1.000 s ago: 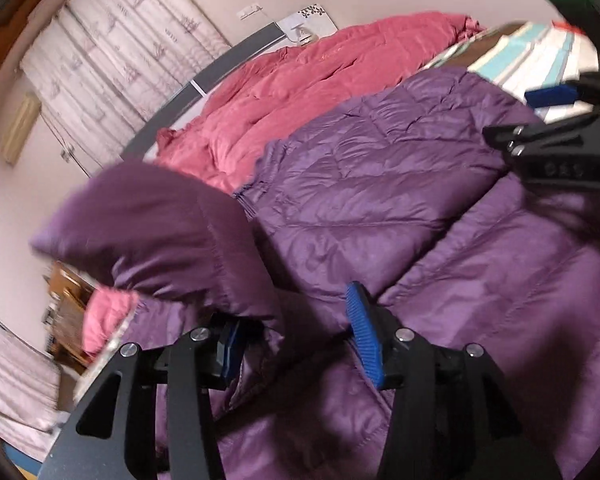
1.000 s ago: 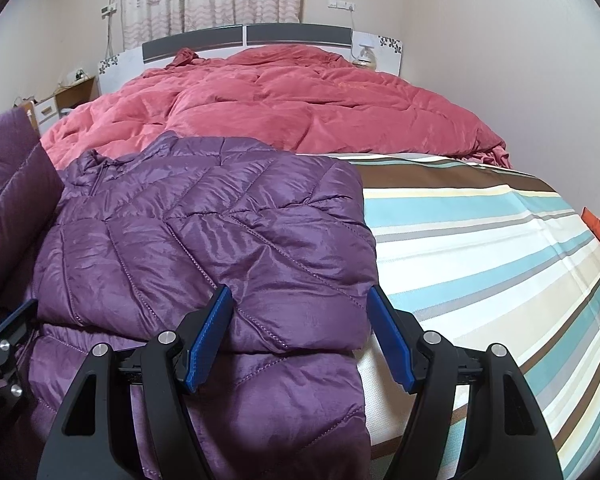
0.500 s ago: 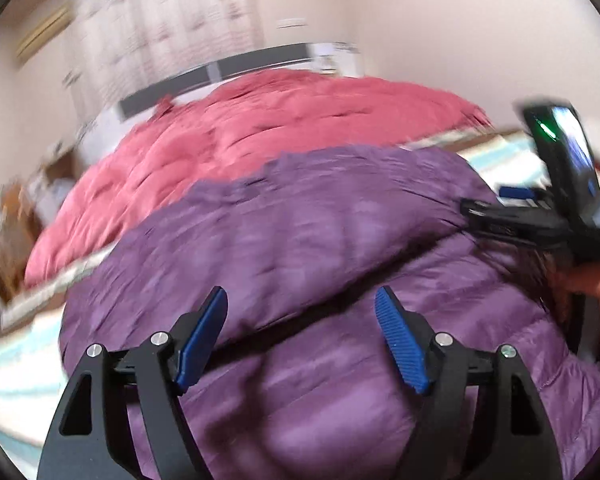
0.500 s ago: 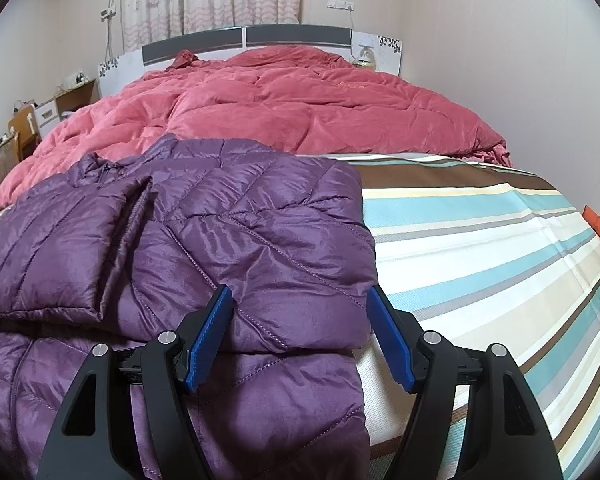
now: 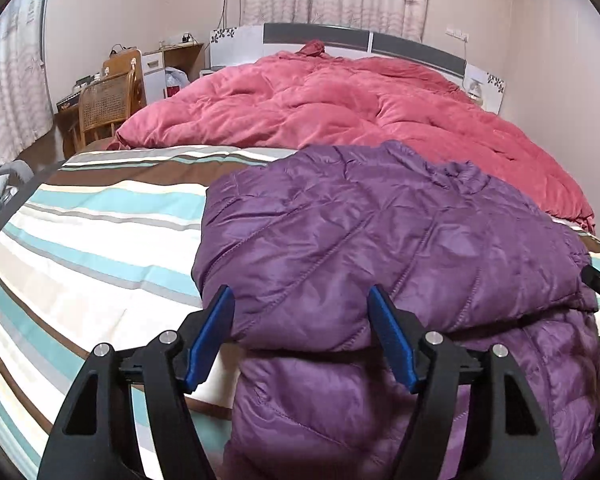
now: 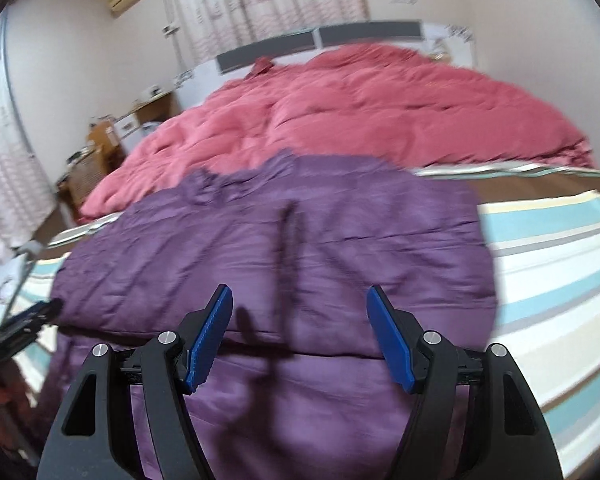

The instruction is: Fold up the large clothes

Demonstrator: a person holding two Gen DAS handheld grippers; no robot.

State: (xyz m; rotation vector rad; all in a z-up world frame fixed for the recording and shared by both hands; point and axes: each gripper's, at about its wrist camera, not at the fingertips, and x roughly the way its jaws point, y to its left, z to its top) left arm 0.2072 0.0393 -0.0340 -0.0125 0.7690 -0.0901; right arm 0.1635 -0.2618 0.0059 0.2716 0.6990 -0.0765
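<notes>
Left wrist: left gripper (image 5: 300, 330) agape, jaws lately narrowing a touch, nothing pinched, poised over folded purple jacket (image 5: 380, 240) lying on striped sheet (image 5: 100, 240), red duvet (image 5: 340, 112) behind.

Right wrist, blurred: right gripper (image 6: 298, 334) agape, empty, above jacket (image 6: 280, 240).

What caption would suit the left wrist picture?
Open left tongs hover over a folded purple puffer jacket on a striped bedsheet, pink duvet behind.
</notes>
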